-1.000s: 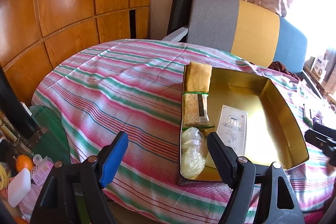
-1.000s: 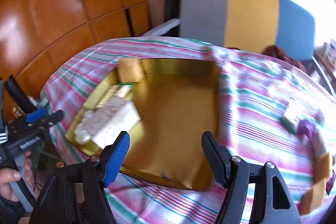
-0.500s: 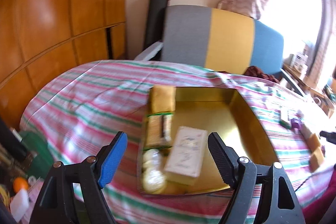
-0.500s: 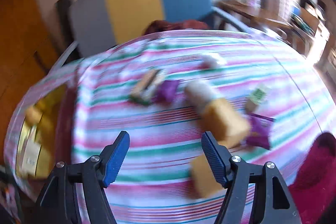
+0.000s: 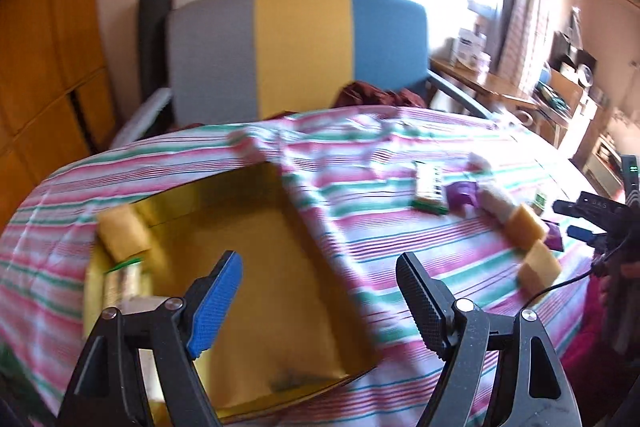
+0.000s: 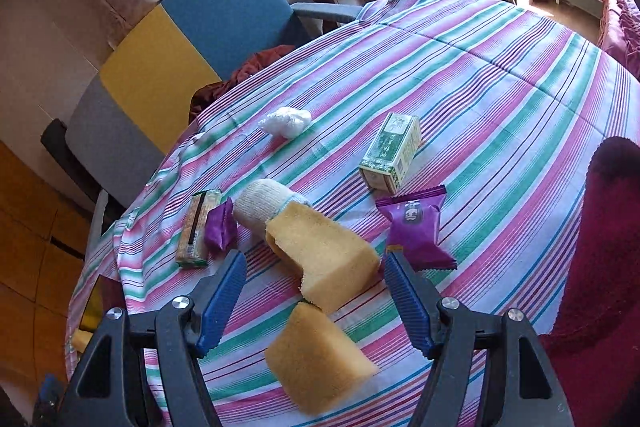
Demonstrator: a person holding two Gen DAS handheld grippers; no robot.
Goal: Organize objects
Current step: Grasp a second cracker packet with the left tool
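A: Where is the right gripper?
B: Its jaws stand wide apart around a yellow sponge on the striped tablecloth.
A: And the left gripper?
B: Also spread, empty, above the golden box.

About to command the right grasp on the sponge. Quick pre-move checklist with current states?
1. Right gripper open: ok.
2. Upper sponge between the fingers: ok, not yet touched.
3. Second sponge apart from it: not ok, they touch.
4. Rolled sock apart from the sponge: not ok, it abuts.
5. Gold box has free floor: ok.
6. Left gripper open and empty: ok.
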